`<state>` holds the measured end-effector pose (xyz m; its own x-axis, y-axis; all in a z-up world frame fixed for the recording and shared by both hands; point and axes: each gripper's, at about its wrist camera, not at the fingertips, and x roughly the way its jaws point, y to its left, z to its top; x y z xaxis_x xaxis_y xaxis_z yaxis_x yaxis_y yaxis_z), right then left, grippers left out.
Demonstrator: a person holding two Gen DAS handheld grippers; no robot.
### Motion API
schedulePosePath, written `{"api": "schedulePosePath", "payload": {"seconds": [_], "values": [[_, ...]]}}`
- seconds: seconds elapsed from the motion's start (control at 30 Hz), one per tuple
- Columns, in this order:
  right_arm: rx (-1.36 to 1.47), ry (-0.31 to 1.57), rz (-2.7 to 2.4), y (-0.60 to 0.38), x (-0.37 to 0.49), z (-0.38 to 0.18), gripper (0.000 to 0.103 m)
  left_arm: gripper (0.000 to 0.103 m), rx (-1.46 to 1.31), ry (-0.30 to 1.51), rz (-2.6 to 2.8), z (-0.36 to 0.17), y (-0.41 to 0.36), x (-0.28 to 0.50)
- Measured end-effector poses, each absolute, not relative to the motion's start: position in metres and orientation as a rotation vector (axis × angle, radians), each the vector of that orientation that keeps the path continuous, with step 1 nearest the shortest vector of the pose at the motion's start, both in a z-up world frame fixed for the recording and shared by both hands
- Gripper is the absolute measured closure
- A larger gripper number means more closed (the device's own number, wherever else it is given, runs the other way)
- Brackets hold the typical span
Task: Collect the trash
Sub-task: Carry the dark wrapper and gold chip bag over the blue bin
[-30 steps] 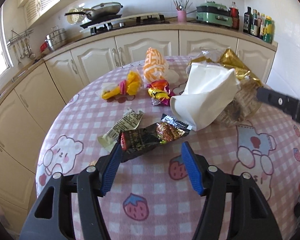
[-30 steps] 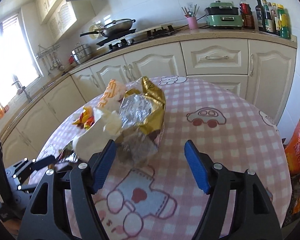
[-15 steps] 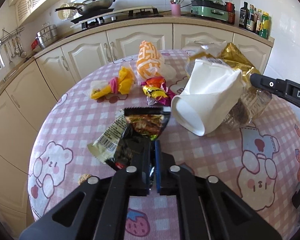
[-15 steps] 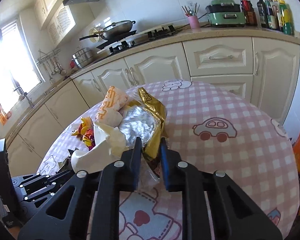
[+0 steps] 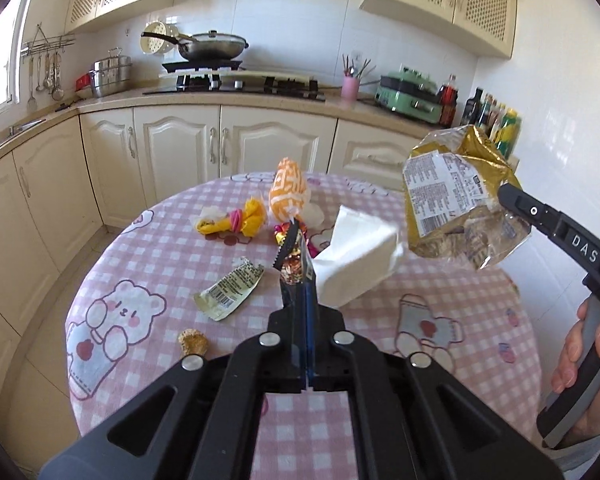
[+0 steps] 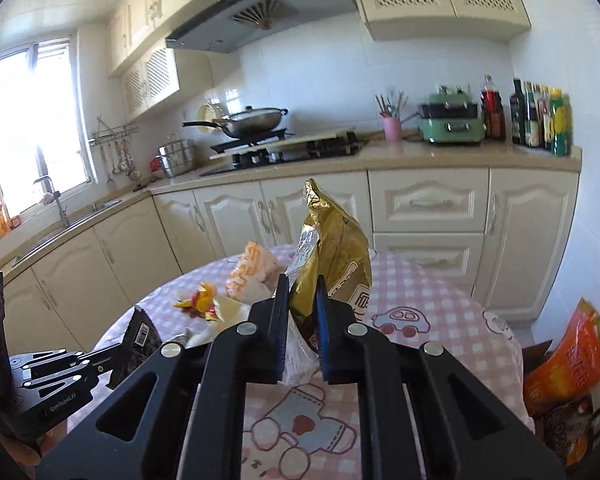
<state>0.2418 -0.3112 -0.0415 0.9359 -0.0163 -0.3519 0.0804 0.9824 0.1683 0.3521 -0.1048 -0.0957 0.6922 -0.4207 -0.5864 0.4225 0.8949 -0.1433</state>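
Observation:
My left gripper (image 5: 303, 280) is shut on a black snack wrapper (image 5: 294, 256) and holds it edge-up above the round table (image 5: 140, 280); the wrapper also shows in the right wrist view (image 6: 138, 340). My right gripper (image 6: 302, 292) is shut on a gold and clear snack bag (image 6: 332, 256), lifted off the table; the bag hangs at the right in the left wrist view (image 5: 452, 196). On the table lie a white paper tissue (image 5: 352, 260), a pale green barcode wrapper (image 5: 230, 286), a yellow wrapper (image 5: 236, 220) and an orange-white bag (image 5: 290, 194).
A small crumb-like brown piece (image 5: 193, 340) lies near the table's front left. Cream cabinets (image 5: 236, 148) and a counter with stove and wok stand behind. An orange bag (image 6: 568, 360) sits beside the table at the right in the right wrist view.
Both grippers went from open to shut, the left on the black wrapper, the right on the gold bag, and both have lifted their catch off the table. The tissue fell flatter.

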Motion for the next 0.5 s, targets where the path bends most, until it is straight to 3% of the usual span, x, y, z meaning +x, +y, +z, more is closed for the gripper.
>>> {"api": "schedulePosePath", "payload": {"seconds": [0.5], "values": [[0.051, 0.342, 0.219, -0.184, 0.208, -0.018, 0.092, 0.103, -0.144, 0.557, -0.374, -0.072, 0.004, 0.273]]}}
